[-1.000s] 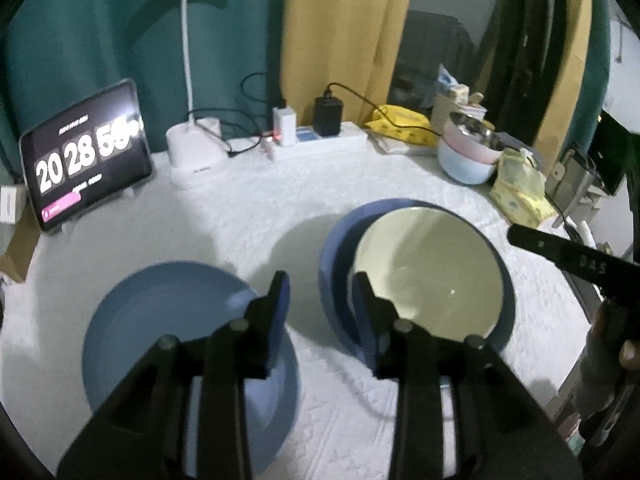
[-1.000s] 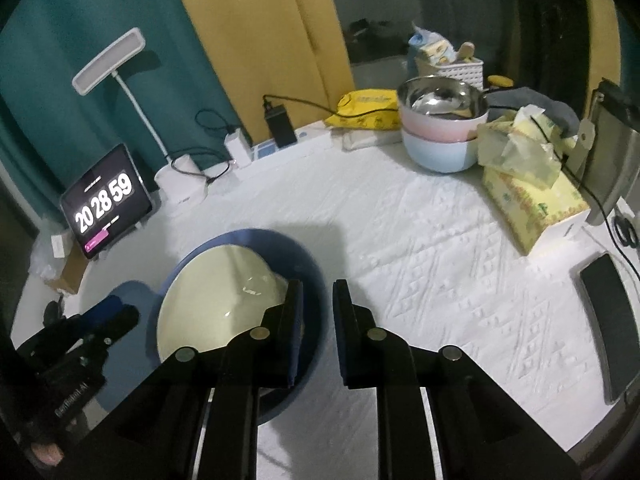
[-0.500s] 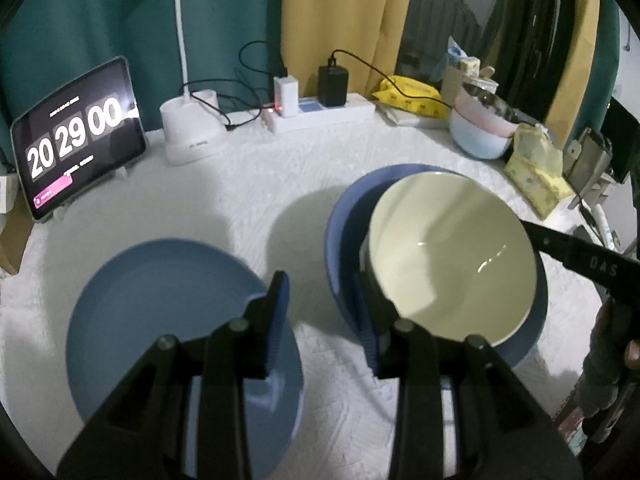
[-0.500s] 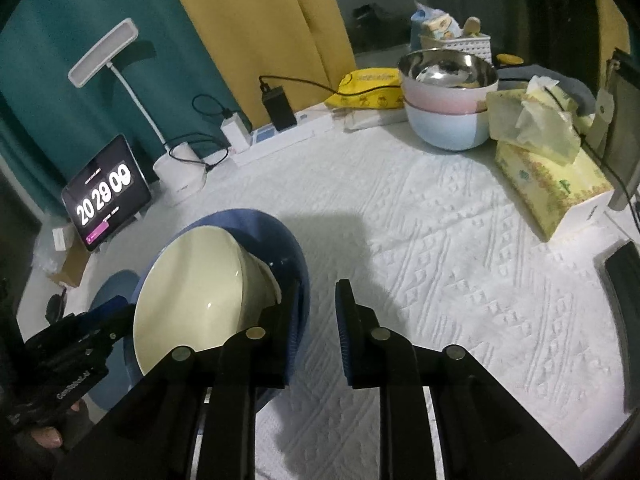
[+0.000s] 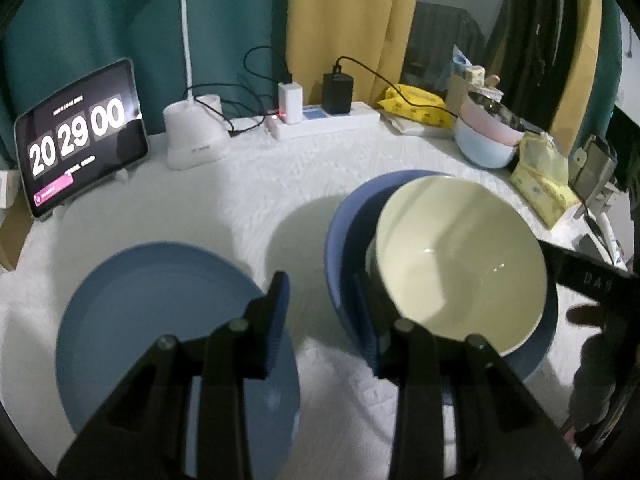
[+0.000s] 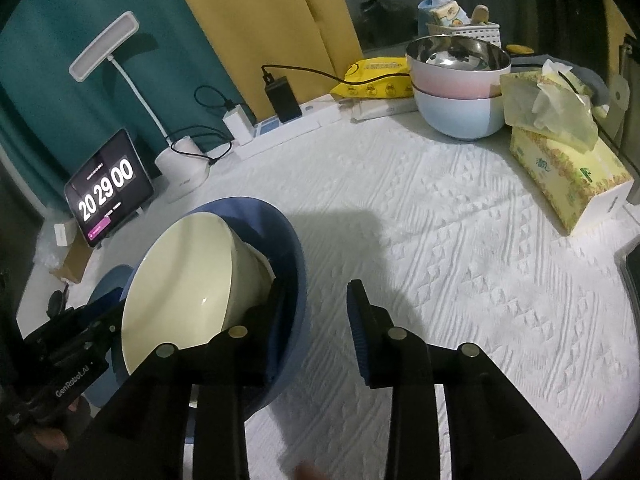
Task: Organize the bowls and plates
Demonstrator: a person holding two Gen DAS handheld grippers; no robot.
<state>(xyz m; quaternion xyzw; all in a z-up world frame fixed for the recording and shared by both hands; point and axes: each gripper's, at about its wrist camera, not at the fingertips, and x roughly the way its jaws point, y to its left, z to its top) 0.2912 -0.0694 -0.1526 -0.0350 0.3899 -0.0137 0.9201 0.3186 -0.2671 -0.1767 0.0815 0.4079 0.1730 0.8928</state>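
Right wrist view: right gripper (image 6: pixel 318 330), jaws just parted around the deep blue plastic bowl's (image 6: pixel 294 264) rim, has nested the cream ceramic bowl (image 6: pixel 188 284); the flat blue plate (image 5: pixel 160 320) remains unstacked.

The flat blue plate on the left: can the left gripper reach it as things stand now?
Probably yes. The flat blue plate lies bare on the white cloth, right under the left gripper, whose left finger already hangs over its rim. Nothing lies between them.
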